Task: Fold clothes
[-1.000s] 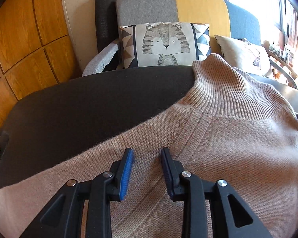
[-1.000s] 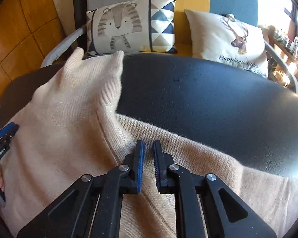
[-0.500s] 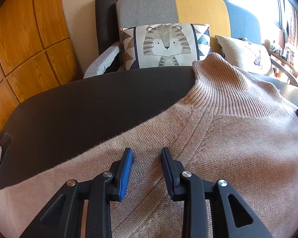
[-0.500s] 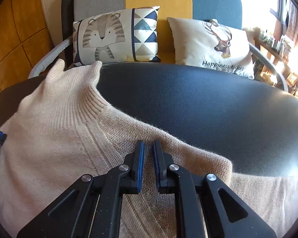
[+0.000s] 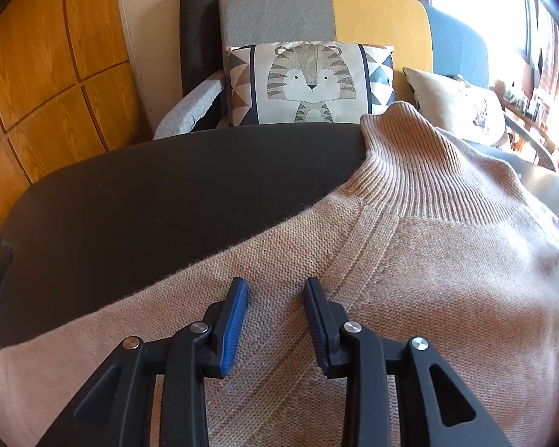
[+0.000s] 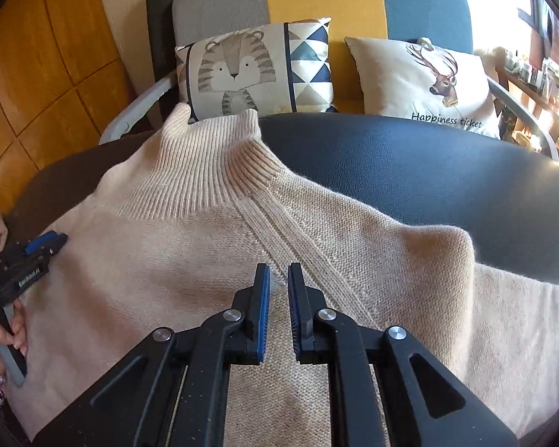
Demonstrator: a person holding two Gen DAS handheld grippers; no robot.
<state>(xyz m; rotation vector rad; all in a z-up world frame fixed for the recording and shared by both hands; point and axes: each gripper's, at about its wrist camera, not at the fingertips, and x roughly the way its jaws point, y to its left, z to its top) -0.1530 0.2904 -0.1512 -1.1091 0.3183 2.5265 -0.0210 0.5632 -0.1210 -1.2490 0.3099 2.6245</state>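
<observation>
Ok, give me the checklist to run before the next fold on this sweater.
1. Sweater spread flat on the dark table: ok across the chest.
2. Collar laid out straight at the far end: ok.
3. Right shoulder smooth: not ok, the knit humps up into a fold.
4. Left gripper free to grasp: ok, jaws apart above the knit, nothing between them.
5. Right gripper holding fabric: cannot tell, jaws nearly closed over the shoulder seam.
6. Hem and cuffs lying straight: cannot tell, out of view.
</observation>
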